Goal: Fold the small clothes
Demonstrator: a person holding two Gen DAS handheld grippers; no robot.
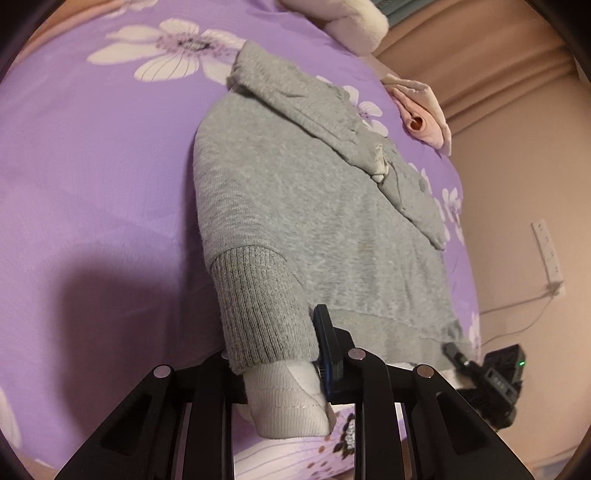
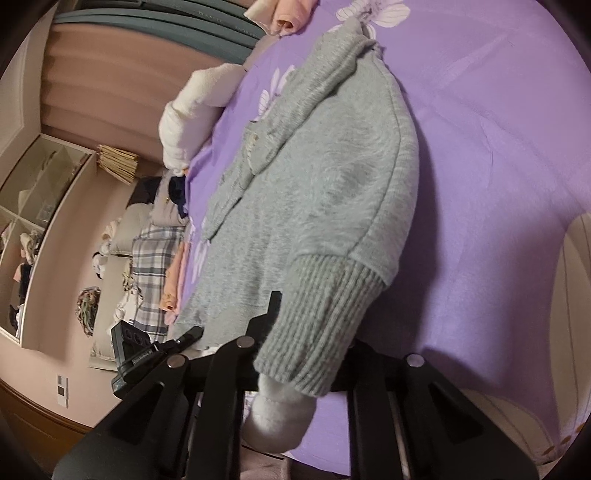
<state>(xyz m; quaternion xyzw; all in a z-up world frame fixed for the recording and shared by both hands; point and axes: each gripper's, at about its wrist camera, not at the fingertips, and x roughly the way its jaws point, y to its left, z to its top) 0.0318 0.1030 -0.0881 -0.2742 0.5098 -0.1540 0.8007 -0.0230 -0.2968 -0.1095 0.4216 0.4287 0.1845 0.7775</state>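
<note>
A small grey sweatshirt point(image 1: 295, 206) with ribbed cuffs lies on a purple flowered bedsheet point(image 1: 92, 177). It also shows in the right wrist view point(image 2: 314, 206). My left gripper point(image 1: 295, 354) is shut on one ribbed grey cuff point(image 1: 258, 310) with its white inner cuff point(image 1: 288, 402), lifting that corner. My right gripper point(image 2: 291, 354) is shut on the other ribbed cuff point(image 2: 317, 325) with a white inner cuff point(image 2: 280, 417). Each gripper shows at the edge of the other's view: the right one point(image 1: 491, 376) and the left one point(image 2: 147, 350).
A folded pink garment point(image 1: 421, 114) lies at the bed's far edge. A white plush item point(image 1: 354, 26) lies beyond the sweatshirt. Beside the bed stand piles of clothes point(image 2: 147, 258) and an open shelf unit point(image 2: 37, 206). A wall socket point(image 1: 546, 251) is on the pink wall.
</note>
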